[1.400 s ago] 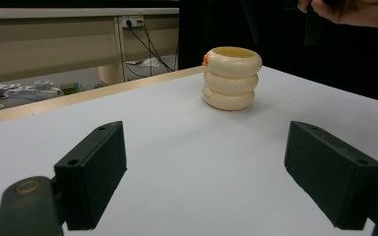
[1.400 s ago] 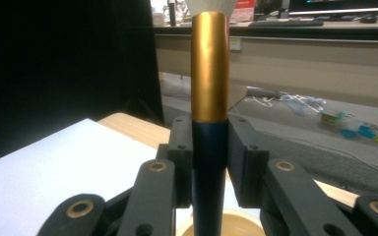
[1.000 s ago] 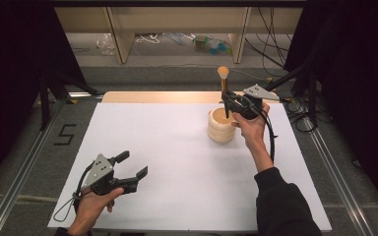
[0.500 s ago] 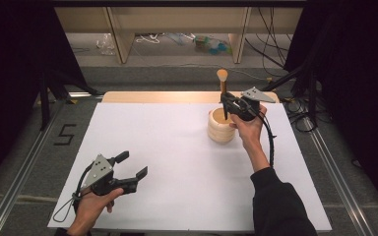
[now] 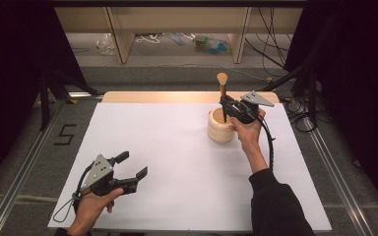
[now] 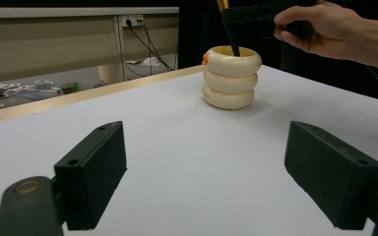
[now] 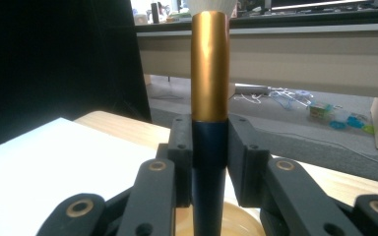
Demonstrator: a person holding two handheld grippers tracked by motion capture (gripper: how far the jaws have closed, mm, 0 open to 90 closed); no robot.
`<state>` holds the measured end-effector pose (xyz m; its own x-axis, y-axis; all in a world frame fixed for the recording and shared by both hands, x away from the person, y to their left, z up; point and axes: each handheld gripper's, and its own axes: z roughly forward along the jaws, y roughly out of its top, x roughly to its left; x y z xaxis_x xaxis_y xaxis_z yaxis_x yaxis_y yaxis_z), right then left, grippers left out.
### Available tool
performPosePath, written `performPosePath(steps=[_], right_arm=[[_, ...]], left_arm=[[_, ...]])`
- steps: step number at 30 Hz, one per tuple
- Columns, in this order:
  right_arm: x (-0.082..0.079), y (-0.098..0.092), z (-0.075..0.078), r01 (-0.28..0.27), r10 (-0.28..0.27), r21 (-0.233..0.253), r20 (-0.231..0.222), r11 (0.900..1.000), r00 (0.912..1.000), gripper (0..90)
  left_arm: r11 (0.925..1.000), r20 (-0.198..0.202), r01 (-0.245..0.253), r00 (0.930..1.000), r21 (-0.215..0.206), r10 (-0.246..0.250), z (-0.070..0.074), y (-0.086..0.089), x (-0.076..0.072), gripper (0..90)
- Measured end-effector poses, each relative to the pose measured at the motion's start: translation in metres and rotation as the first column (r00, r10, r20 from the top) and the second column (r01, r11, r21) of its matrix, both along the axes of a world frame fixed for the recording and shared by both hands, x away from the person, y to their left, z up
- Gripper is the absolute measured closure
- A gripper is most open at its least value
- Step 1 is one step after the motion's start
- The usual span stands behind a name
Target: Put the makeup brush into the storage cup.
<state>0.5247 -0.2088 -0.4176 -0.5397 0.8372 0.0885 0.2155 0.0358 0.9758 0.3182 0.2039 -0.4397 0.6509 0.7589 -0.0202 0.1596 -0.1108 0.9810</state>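
Now a white sheet (image 5: 177, 162) is covering the wooden table (image 5: 152, 97), with dark curtains and cluttered floor behind. The right gripper (image 5: 228, 105) is clamping its jaws on the brush (image 7: 209, 98), gold ferrule above them, dark handle between, its tip dipping into the cream ringed cup (image 6: 231, 77) just below. The left gripper (image 5: 130, 165) is hovering wide open, gripping nothing, the cup well ahead of its jaws.
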Motion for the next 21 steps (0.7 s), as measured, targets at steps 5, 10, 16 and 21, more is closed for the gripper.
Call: performPosePath(steps=[5,10,16,21], right_arm=[[-0.001,-0.001,-0.002,-0.001,0.001,-0.004,0.001,1.0,1.0,74.4],[-0.001,-0.001,-0.006,-0.006,0.006,0.003,-0.001,1.0,1.0,74.4],[-0.001,-0.002,-0.012,-0.003,0.003,0.012,-0.004,1.0,1.0,74.4],[-0.002,-0.003,-0.015,0.0,0.0,0.005,-0.022,1.0,0.9998,74.4]], left_arm=[[1.0,-0.002,-0.002,1.0,-0.009,0.002,0.0,0.0,-0.001,16.0],[1.0,-0.003,-0.002,1.0,-0.007,0.002,0.0,-0.001,-0.001,16.0],[1.0,0.011,0.007,0.9999,0.004,-0.007,0.0,0.0,0.001,16.0],[0.9999,0.016,0.011,0.9998,-0.002,-0.011,-0.001,0.0,0.001,16.0]])
